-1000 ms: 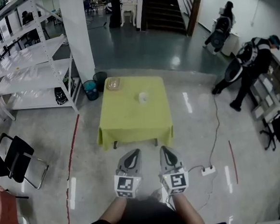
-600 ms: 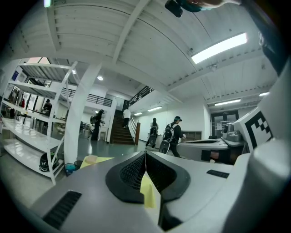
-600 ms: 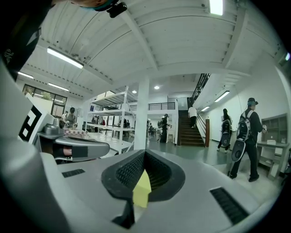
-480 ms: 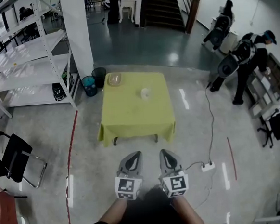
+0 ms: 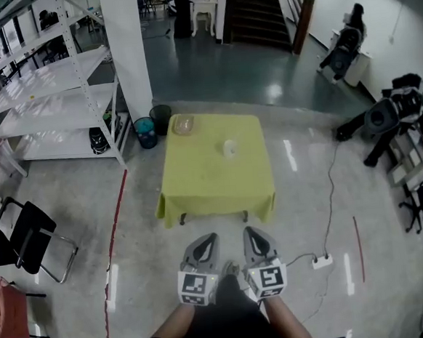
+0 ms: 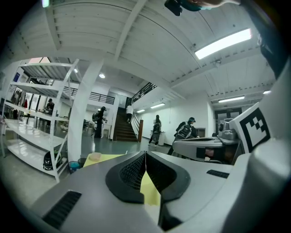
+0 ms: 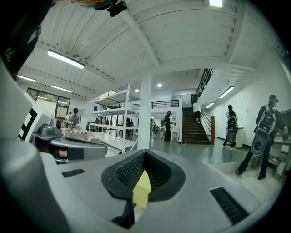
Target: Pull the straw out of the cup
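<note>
From the head view, looking steeply down, a yellow-covered surface (image 5: 216,182) stands on a glossy grey floor (image 5: 144,279). The cup (image 5: 229,148) sits on the surface, toward its far right part; its straw is too small to make out. A shallow bowl (image 5: 184,125) rests at the surface's far left corner. The left claw (image 5: 205,242) and right claw (image 5: 252,236) hover side by side short of the surface's near edge, well apart from the cup.

Left gripper view: the left claw's jaws are pressed together with nothing between them, and the surface lies beyond.

Right gripper view: the right claw's jaws likewise meet, empty.
</note>
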Available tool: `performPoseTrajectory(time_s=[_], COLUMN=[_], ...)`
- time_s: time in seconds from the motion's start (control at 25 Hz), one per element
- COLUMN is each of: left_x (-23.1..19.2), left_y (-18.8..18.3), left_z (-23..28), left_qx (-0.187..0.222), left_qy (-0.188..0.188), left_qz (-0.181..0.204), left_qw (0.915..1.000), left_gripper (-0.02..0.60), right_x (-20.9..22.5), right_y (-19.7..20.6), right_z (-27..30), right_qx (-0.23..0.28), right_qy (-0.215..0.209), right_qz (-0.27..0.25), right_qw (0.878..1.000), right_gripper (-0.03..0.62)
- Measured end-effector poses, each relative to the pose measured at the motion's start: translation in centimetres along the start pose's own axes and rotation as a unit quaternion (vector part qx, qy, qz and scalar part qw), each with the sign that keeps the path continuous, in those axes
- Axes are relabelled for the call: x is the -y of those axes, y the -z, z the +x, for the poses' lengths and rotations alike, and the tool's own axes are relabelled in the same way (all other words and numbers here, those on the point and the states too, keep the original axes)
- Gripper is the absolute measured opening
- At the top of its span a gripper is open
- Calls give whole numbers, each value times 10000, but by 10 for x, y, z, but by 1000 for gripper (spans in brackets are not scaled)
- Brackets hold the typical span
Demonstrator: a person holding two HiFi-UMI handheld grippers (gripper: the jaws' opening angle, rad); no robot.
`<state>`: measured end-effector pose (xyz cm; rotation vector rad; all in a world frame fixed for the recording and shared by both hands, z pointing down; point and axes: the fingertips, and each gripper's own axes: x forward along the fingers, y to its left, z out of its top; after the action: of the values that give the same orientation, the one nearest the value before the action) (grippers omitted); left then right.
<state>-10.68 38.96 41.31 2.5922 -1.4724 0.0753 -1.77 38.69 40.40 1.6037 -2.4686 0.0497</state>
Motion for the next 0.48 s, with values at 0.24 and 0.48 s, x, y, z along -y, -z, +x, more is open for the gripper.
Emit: performPoseTrajectory(time_s=[0.24,0.48], left_x=[-8,-13], left_y=[0,-2], left_z=[44,107], left_qx=[-107,-222], left_qy=[-127,-128], left_qz=[-5,-48], left_qw=[9999,9997], left_gripper=[44,44], right_x=[32,78], right_y=[-4,-3], right_z=[36,80], right_qx=[70,-68], right_qy=[-150,-213], right_qz=[48,90], right_qw=[9999,9997], right_gripper=[17,17])
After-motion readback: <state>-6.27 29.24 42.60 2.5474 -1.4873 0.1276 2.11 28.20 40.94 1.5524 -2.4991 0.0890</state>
